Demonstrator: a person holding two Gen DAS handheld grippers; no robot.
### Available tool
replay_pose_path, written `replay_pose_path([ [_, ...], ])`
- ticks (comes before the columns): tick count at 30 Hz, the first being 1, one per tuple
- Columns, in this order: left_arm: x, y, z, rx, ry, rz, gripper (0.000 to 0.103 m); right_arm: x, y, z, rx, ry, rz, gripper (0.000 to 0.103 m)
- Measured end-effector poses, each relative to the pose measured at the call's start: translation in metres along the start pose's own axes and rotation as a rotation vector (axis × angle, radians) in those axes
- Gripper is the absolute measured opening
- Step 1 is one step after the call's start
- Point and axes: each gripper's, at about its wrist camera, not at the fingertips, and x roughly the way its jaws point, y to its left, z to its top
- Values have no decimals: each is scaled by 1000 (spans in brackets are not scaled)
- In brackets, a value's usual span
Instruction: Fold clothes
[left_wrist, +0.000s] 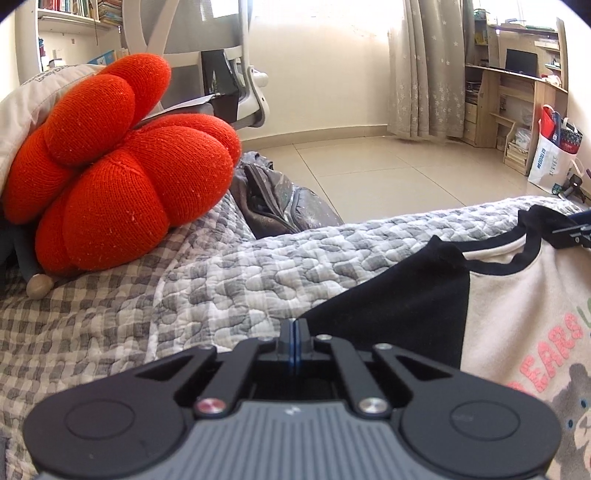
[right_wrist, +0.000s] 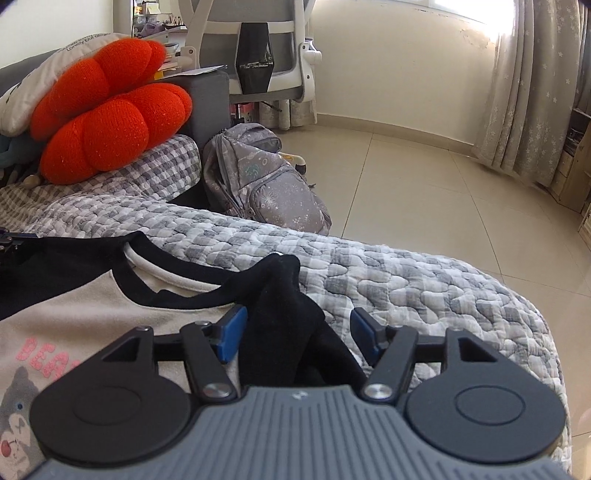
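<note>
A cream shirt (left_wrist: 517, 317) with black sleeves, black neckband and a bear print lies flat on the quilted bed. My left gripper (left_wrist: 294, 326) sits low at the tip of the shirt's black left sleeve (left_wrist: 399, 306). Its jaws are shut, with the sleeve's edge running right into the closed tips. In the right wrist view the shirt (right_wrist: 74, 314) spreads to the left. My right gripper (right_wrist: 298, 332) is open, and the bunched black right sleeve (right_wrist: 284, 314) stands up between its blue pads (right_wrist: 232, 332) without being pressed.
The grey checked quilt (left_wrist: 229, 280) covers the bed, whose edge drops to a tiled floor (right_wrist: 424, 184). A red knitted cushion (left_wrist: 110, 177) rests at the left. A grey backpack (right_wrist: 266, 184) leans against the bed. An office chair (right_wrist: 255, 44) stands behind.
</note>
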Motion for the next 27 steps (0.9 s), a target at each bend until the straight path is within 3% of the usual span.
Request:
replay_pose_path([
  [1,-1,-1,1,0,-9,8,0,3,2,-1,-17,5,-2,65],
  [2,-2,-2,2,0,-18,17,0,4,5,-2,-39,2,2,58],
  [3,-4,0,3,-8,-25,25,0,4,9,-2,-59,-2,20,37],
  [4,-5,2,3,-24,-31,32,0,3,14,-1,-81,-7,31,24],
  [6,-9,8,5,-47,-40,50,0,0,25,2,-127,-23,-13,13],
  [17,-26,44,40,-76,-99,191,0,-10,63,38,-231,-184,-109,2],
  [23,13,34,20,18,5,277,1,44,82,30,-253,-96,-123,2],
  [27,25,32,11,23,32,292,1,55,80,25,-234,-111,-147,2],
])
